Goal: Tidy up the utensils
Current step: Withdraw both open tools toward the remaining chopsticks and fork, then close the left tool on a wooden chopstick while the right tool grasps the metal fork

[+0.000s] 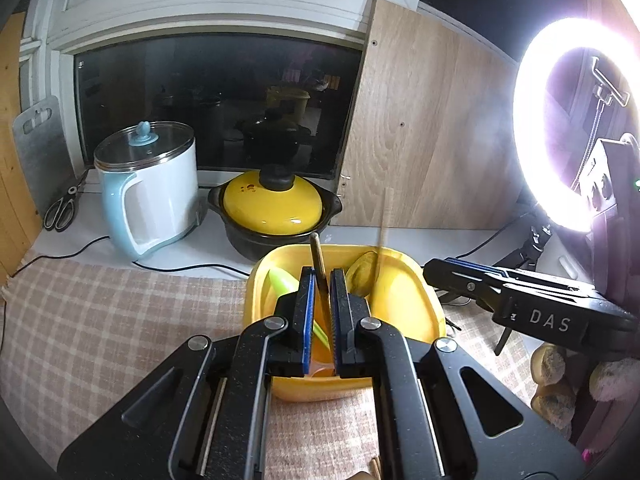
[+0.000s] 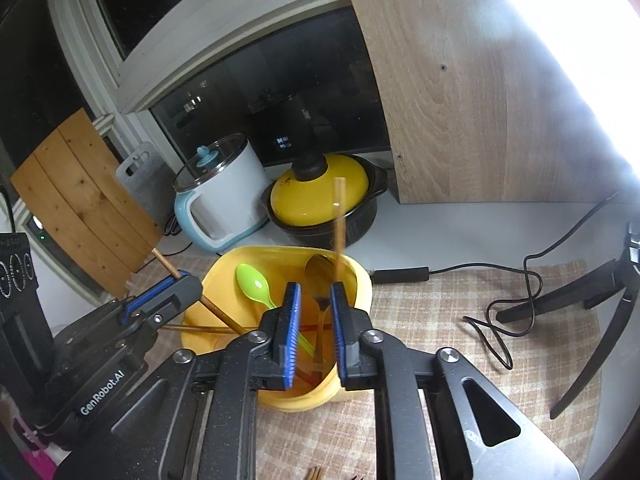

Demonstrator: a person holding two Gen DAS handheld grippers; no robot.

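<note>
The yellow tub (image 2: 352, 280) sat on a checked cloth (image 1: 120, 320) on the counter (image 1: 400, 240), with a green spoon (image 2: 253, 282) and a brownish spoon (image 2: 318, 270) lying inside it. Behind it, toward the dark window (image 1: 216, 108), stood a black pot with a yellow lid (image 1: 272, 208) and, to its left, a white and pale blue electric kettle (image 1: 152, 188) with a glass lid. Scissors (image 1: 62, 208) lay near a grey cutting board (image 1: 40, 148) leaning at the far left. A wood-grain panel (image 1: 420, 120) rose behind the tub on the right, and a bright ring light (image 1: 560, 128) glared beside it, its black cable (image 2: 520, 292) looping over the cloth.

The left tongs (image 1: 322, 312) were pressed together on a wooden chopstick (image 1: 318, 264), which slanted down into the tub. The right tongs (image 2: 315, 332) stood spread over the tub, pinching nothing; a second chopstick (image 2: 339, 224), blurred, stood nearly upright just ahead of them over the tub, apparently free of both tongs.

The right tongs' body read "DAS" in the left wrist view; the left tongs' body read "GenRobot.AI" in the right wrist view.
</note>
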